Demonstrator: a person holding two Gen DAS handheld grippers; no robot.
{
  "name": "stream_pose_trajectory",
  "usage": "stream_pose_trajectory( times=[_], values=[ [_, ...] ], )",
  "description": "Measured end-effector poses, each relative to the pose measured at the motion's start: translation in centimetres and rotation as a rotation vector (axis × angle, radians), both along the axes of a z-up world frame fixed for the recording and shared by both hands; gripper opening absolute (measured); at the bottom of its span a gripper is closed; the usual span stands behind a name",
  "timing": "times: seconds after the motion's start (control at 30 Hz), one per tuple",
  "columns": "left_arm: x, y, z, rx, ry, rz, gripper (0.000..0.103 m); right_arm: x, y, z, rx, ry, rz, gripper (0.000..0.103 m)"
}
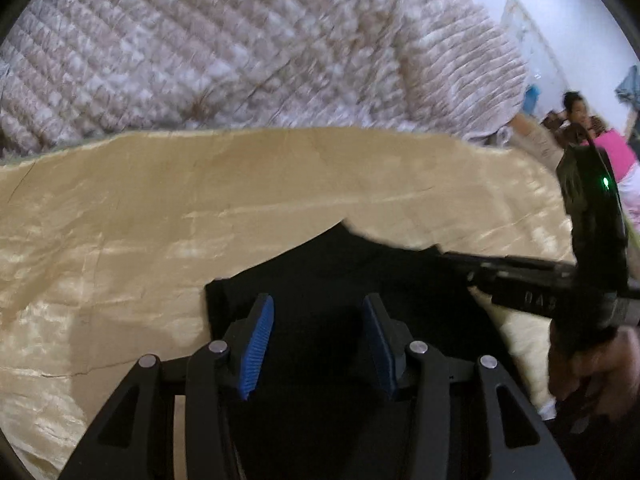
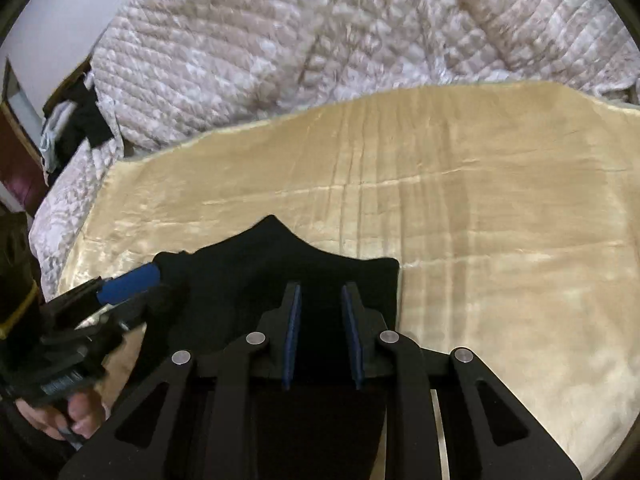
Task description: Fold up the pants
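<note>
Black pants (image 1: 320,272) lie on a tan satin sheet (image 1: 160,208) and show in both views, with a peaked far edge (image 2: 276,248). My left gripper (image 1: 318,308) is open just over the pants, blue pads apart. My right gripper (image 2: 320,300) is open with a narrower gap, also over the black cloth. Each gripper shows in the other's view: the right one (image 1: 472,272) comes in from the right at the pants' edge, the left one (image 2: 132,280) from the left at the pants' left corner. Whether either touches the cloth is unclear.
A quilted pinkish-white blanket (image 1: 240,48) lies bunched beyond the sheet and also shows in the right wrist view (image 2: 320,32). A person in pink (image 1: 612,148) sits at the far right. Dark clothes (image 2: 84,124) lie by the bed's left edge.
</note>
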State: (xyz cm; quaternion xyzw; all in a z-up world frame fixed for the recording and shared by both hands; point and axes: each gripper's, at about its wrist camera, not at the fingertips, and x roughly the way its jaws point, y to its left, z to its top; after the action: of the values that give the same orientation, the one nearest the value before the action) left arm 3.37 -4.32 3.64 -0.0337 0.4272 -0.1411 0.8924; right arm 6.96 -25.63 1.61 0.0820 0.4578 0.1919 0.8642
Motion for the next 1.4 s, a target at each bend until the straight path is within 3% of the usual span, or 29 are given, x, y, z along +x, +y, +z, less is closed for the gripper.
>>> stream_pose_trajectory(
  times=[0.17,0.37,0.6,0.67,0.87,0.93,1.1,1.4],
  values=[
    [0.0,0.7,-1.0,-0.013,0.003,0.006,0.049,0.7,-1.1,-0.8,0.023,0.013,-0.037,0.013],
    [-0.3,1.3,-0.8,-0.041,-0.004,0.014,0.05,-0.3,-2.3,0.0,0.04,-0.01,-0.102,0.016],
    [-4.9,1.9,1.9,-0.031,-0.043,0.009,0.049,-7.3,-1.9,2.4,0.023,-0.096,-0.017,0.016],
    [-6.9,1.7,2.4,-0.035,-0.064,-0.012,0.049,-9.9,-1.1,2.7,0.01,-0.129,0.019,0.023],
    [-10.6,0.8,1.3,-0.004,-0.052,-0.072,0.049,-14.0,1.0,0.9,-0.025,-0.128,0.096,0.026],
    [-10.6,0.6,0.1,0.022,-0.013,-0.067,0.048,-14.1,1.7,-0.3,-0.058,-0.107,0.108,0.026],
    [-10.6,0.5,0.0,0.042,-0.027,-0.062,0.047,-14.1,2.0,-0.7,-0.093,-0.118,0.118,0.026],
    [-10.2,1.2,0.9,0.04,-0.034,-0.014,0.047,-13.6,1.1,0.8,-0.045,-0.137,0.074,0.026]
  ],
)
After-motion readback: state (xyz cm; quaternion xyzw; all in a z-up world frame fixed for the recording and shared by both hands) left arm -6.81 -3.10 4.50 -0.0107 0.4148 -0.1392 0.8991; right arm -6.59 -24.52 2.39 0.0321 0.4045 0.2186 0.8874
